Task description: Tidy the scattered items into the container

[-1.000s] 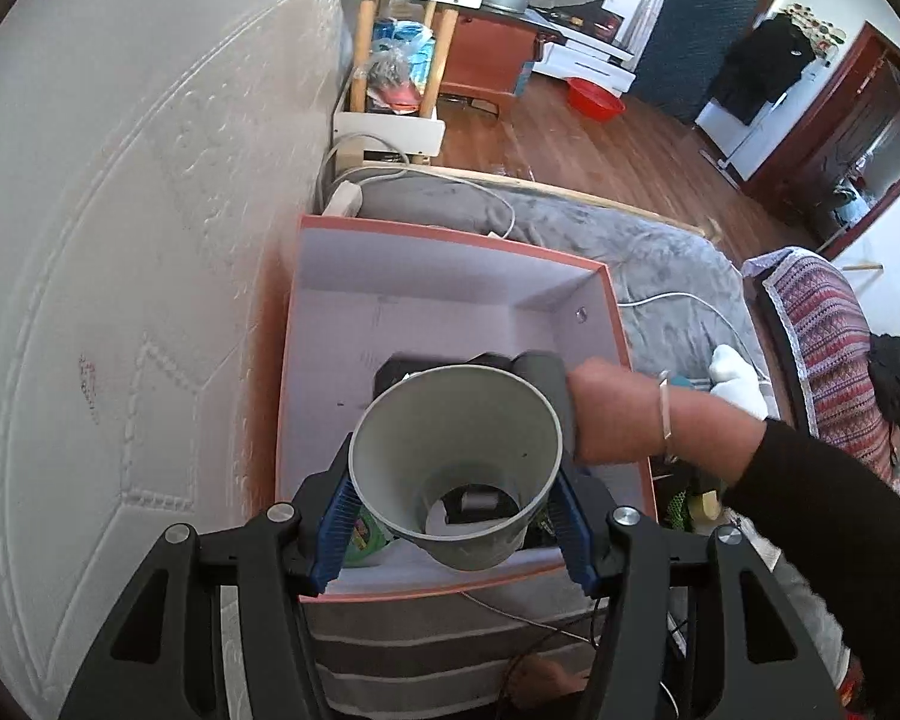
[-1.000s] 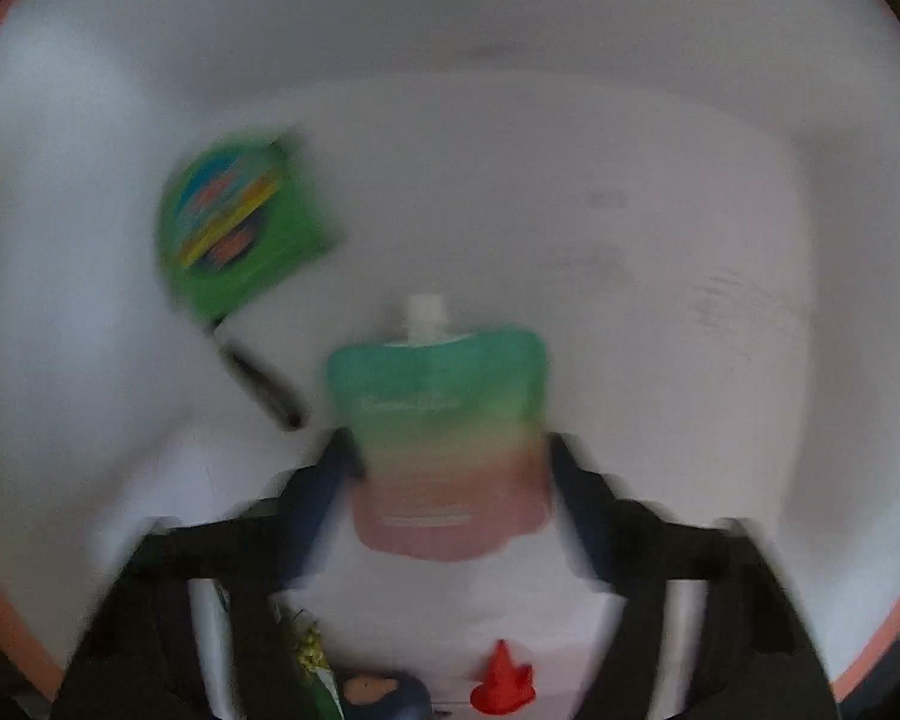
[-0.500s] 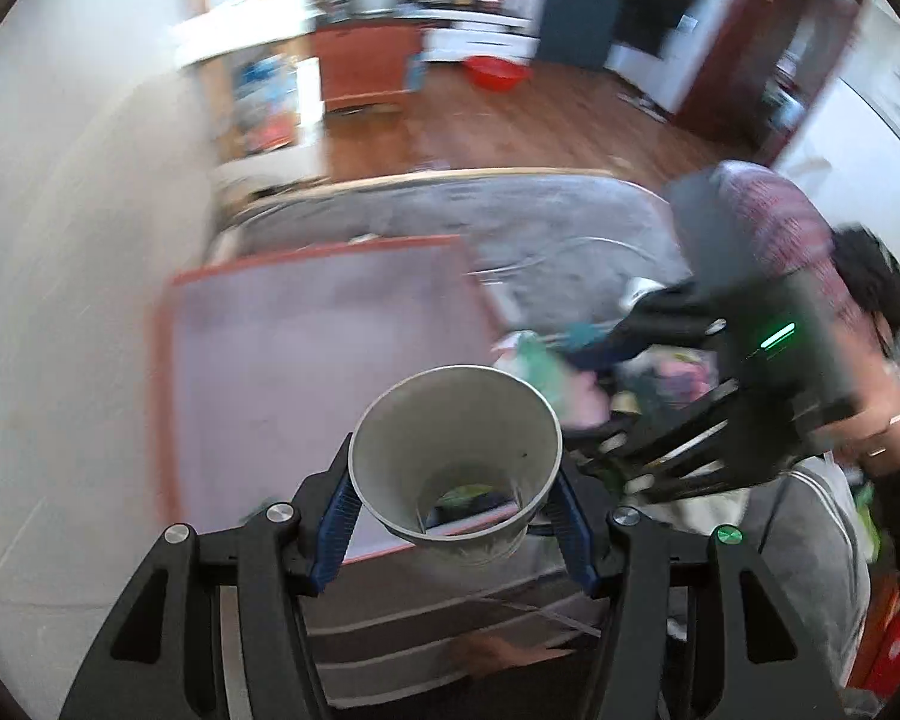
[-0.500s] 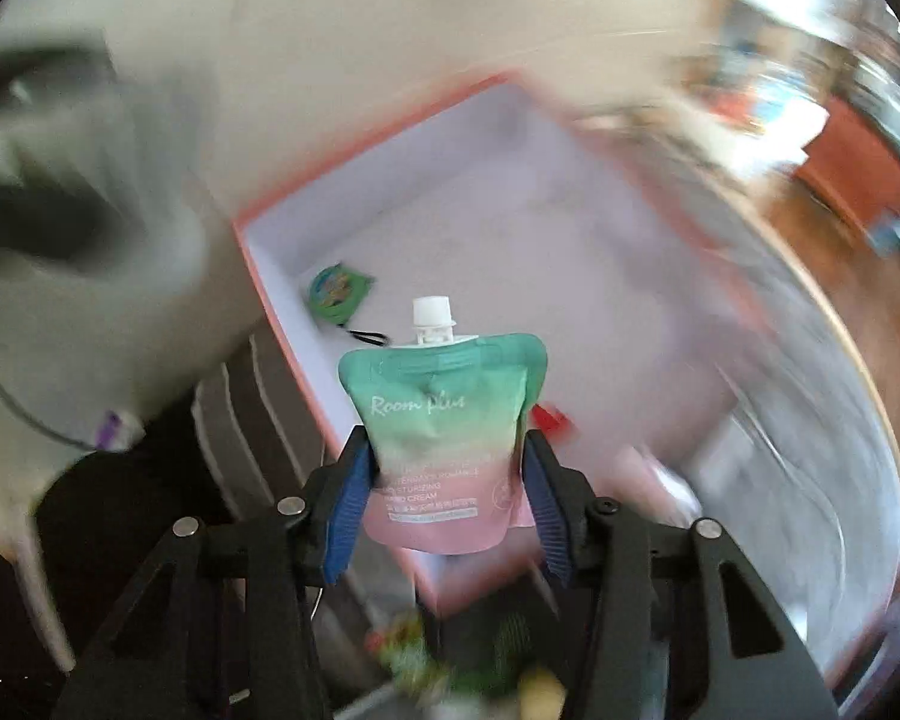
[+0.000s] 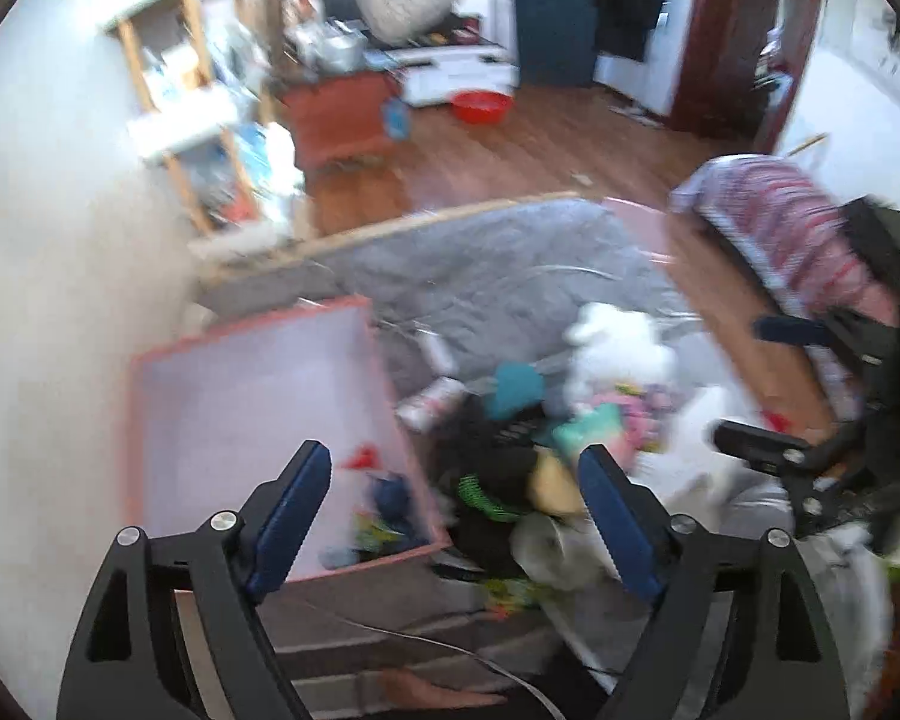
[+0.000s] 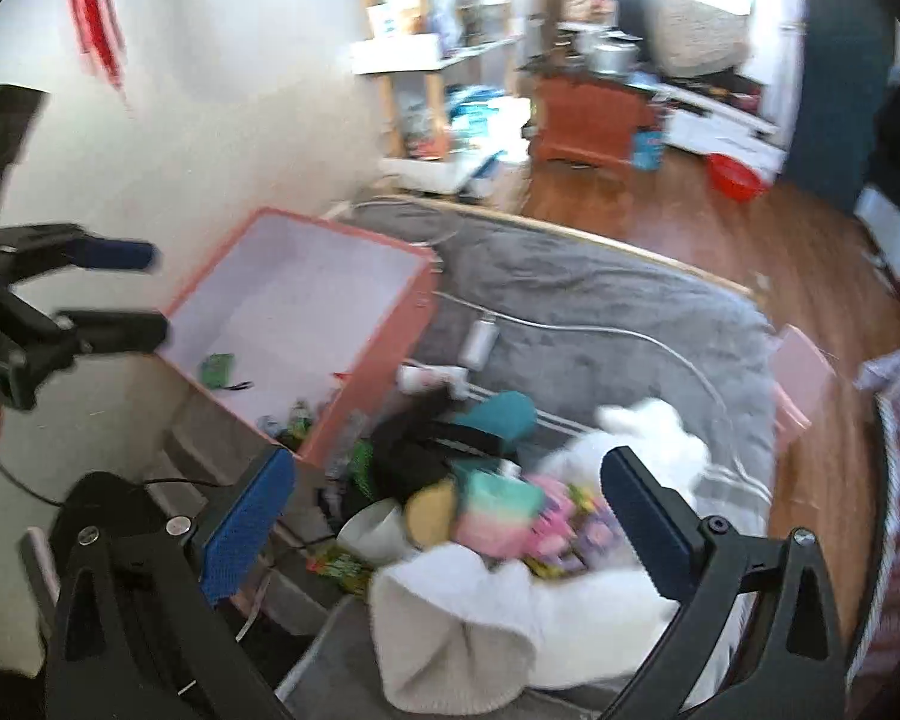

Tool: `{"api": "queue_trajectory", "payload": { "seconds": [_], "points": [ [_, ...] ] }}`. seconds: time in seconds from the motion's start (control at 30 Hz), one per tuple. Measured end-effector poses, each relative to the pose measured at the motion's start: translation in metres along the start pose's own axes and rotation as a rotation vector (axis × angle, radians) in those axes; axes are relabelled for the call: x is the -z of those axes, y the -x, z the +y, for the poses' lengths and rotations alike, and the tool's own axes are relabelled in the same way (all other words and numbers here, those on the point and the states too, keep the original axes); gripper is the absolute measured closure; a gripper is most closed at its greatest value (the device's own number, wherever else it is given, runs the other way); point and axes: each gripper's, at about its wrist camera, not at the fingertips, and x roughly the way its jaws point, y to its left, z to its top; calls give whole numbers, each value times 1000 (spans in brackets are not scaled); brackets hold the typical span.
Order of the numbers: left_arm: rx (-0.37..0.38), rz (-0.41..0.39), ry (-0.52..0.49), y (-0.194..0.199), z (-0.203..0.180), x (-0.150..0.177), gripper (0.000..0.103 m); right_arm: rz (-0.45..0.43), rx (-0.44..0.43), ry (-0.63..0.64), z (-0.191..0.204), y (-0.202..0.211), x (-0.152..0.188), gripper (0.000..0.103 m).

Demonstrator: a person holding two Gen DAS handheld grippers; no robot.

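Both hand-held grippers, left gripper and right gripper, have just spread their jaws apart, gripping nothing, above scattered clutter beside the orange-rimmed cardboard box.

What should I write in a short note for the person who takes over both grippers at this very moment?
Left gripper: open, nothing between the fingers; its jaws have just been opening.
Right gripper: open and empty too; its jaws have just been opening.
Container: the pink box stands on the grey bed cover against the white wall.
Done: a green packet and a few small items lie inside the box.
Left: the pile beside the box, with a pastel pouch, a white cup, a teal item and white towels. The view is blurred, so check the pile yourself.
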Motion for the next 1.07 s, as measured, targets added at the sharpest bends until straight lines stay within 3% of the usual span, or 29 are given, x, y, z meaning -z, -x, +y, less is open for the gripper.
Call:
{"api": "queue_trajectory", "payload": {
  "seconds": [0.1,0.13,0.23,0.33,0.5,0.67,0.87,0.97,1.07],
  "points": [
    [-140,-92,11,14,-26,24,0,-10,113,-77,2,-6,34,1],
    [-174,-122,17,18,-38,33,0,-22,132,-105,1,-5,45,1],
    [-179,-220,42,31,-67,59,0,-74,172,-239,-4,-1,87,1],
    [-113,-269,108,39,-86,76,0,-92,187,-321,-6,-3,123,1],
    [-34,-282,166,42,-115,99,0,-28,168,-432,-19,-20,163,1],
    [-183,-250,189,30,-135,113,0,-9,179,-446,-28,-30,177,1],
    [-146,-203,218,11,-136,123,0,12,172,-423,-30,-34,182,1],
    [-148,-236,255,6,-136,131,0,8,177,-420,-33,-34,180,1],
    [-158,-195,251,-30,-147,130,0,3,199,-355,-36,-41,169,1]
  ]
}}
